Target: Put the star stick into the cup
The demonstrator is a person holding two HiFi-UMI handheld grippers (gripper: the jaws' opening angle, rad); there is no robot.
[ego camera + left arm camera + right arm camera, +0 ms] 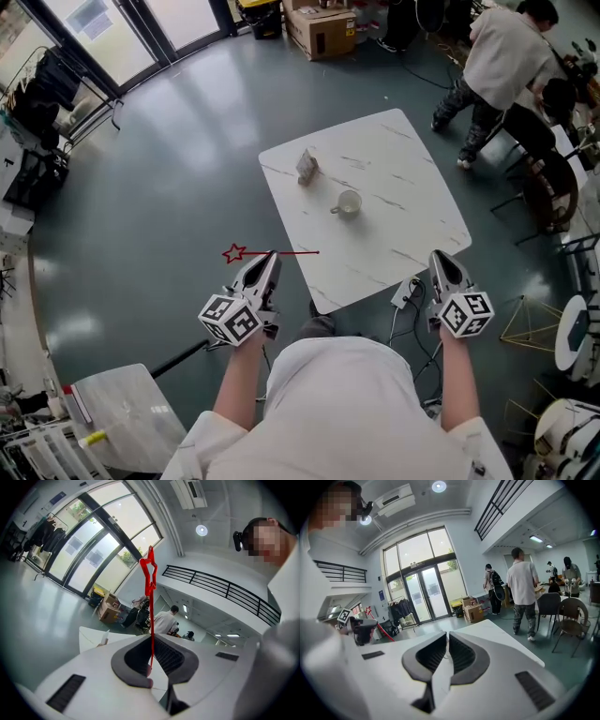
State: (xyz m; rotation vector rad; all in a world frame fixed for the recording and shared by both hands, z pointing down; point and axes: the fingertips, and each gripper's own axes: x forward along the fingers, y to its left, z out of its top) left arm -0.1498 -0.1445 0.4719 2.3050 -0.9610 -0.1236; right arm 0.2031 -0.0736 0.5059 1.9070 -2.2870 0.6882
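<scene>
Where its jaws meet, left hand-held gripper (270,256) clamps star stick (294,252).

A red star stick (295,252) is gripped crosswise at the fingers (263,272) of the left gripper (271,255), with its star out over the grey floor (169,169) and its plain end over the near left edge of the white bench (412,187). On the bench a white cup (348,203) is stood upright, apart from a small carton (307,166). The right gripper (441,258) is held just beside the bench's near right edge.
</scene>
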